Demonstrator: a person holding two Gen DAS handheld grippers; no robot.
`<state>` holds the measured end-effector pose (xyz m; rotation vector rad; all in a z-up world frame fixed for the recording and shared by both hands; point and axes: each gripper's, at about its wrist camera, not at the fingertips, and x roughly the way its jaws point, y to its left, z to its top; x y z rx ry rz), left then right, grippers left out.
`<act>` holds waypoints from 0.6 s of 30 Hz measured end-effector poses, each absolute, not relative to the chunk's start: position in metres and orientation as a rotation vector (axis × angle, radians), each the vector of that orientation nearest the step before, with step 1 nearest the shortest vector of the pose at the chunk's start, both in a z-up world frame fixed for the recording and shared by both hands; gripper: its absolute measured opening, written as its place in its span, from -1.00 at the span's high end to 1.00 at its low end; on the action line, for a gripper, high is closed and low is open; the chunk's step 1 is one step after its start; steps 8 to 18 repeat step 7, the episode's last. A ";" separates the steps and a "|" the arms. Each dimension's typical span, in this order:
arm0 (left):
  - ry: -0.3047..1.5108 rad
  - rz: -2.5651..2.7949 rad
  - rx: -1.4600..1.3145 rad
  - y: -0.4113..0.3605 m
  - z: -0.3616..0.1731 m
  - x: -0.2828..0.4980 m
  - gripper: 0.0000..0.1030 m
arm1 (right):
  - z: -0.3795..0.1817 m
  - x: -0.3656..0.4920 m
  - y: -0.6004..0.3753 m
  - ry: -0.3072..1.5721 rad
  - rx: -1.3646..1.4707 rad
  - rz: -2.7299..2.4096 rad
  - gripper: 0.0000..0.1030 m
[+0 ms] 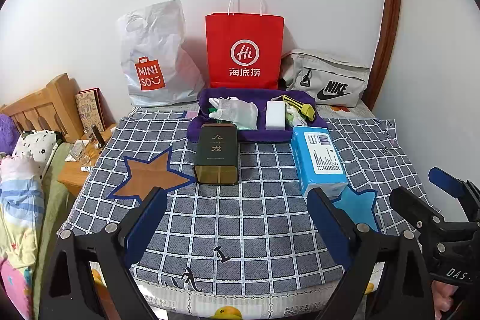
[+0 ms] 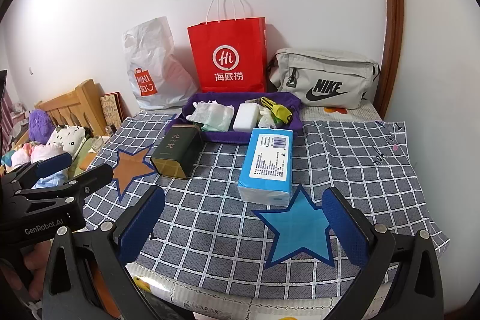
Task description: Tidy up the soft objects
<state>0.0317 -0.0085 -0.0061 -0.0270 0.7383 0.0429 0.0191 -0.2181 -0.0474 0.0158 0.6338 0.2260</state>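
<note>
From the left wrist view we count three bags against the wall: one white plastic bag (image 1: 156, 56), one red paper bag (image 1: 244, 50) and one grey pouch (image 1: 328, 77). In front of them lies one purple tray (image 1: 210, 134) holding one white glove (image 1: 235, 110), one white sponge block (image 1: 275, 115) and a yellow item (image 1: 307, 108). One dark green tin (image 1: 216, 153) lies on its side on the checked cloth (image 1: 240, 224), touching the tray's front edge; one blue tissue pack (image 1: 319, 159) lies to its right, and we count two star patches. The left gripper (image 1: 237, 224) stands wide apart, empty, above the cloth. From the right wrist view we again count three bags, one tray (image 2: 186, 122), one tin (image 2: 177, 152), one tissue pack (image 2: 267, 165) just in front of the tray, and two stars, orange (image 2: 132, 167) and blue (image 2: 300, 230). The right gripper (image 2: 243, 227) is likewise wide apart, holding nothing, its fingers straddling the blue star
</note>
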 end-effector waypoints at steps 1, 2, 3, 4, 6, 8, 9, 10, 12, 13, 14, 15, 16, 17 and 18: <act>0.738 0.042 -0.027 -0.009 -0.006 0.032 -0.84 | -0.047 0.019 -0.218 0.634 0.016 0.225 -1.00; 0.737 0.041 -0.026 -0.008 -0.006 0.032 -0.83 | -0.048 0.019 -0.218 0.633 0.016 0.226 -1.00; 0.737 0.042 -0.026 -0.008 -0.006 0.032 -0.84 | -0.048 0.019 -0.218 0.633 0.017 0.226 -1.00; 0.737 0.043 -0.026 -0.008 -0.006 0.032 -0.84 | -0.048 0.019 -0.218 0.634 0.017 0.226 -1.00; 0.737 0.042 -0.027 -0.008 -0.006 0.033 -0.83 | -0.049 0.020 -0.217 0.638 0.018 0.224 -1.00; 0.739 0.039 -0.028 -0.008 -0.007 0.034 -0.84 | -0.050 0.020 -0.217 0.641 0.018 0.223 -1.00; 0.739 0.039 -0.028 -0.008 -0.007 0.034 -0.84 | -0.050 0.020 -0.217 0.641 0.018 0.223 -1.00; 0.739 0.039 -0.028 -0.008 -0.007 0.034 -0.84 | -0.050 0.020 -0.217 0.641 0.018 0.223 -1.00; 0.739 0.039 -0.028 -0.008 -0.007 0.034 -0.84 | -0.050 0.020 -0.217 0.641 0.018 0.223 -1.00; 0.739 0.039 -0.028 -0.008 -0.007 0.034 -0.84 | -0.050 0.020 -0.217 0.641 0.018 0.223 -1.00; 0.739 0.039 -0.028 -0.008 -0.007 0.034 -0.84 | -0.050 0.020 -0.217 0.641 0.018 0.223 -1.00; 0.739 0.039 -0.028 -0.008 -0.007 0.034 -0.84 | -0.050 0.020 -0.217 0.641 0.018 0.223 -1.00; 0.739 0.039 -0.028 -0.008 -0.007 0.034 -0.84 | -0.050 0.020 -0.217 0.641 0.018 0.223 -1.00; 0.739 0.039 -0.028 -0.008 -0.007 0.034 -0.84 | -0.050 0.020 -0.217 0.641 0.018 0.223 -1.00; 0.739 0.039 -0.028 -0.008 -0.007 0.034 -0.84 | -0.050 0.020 -0.217 0.641 0.018 0.223 -1.00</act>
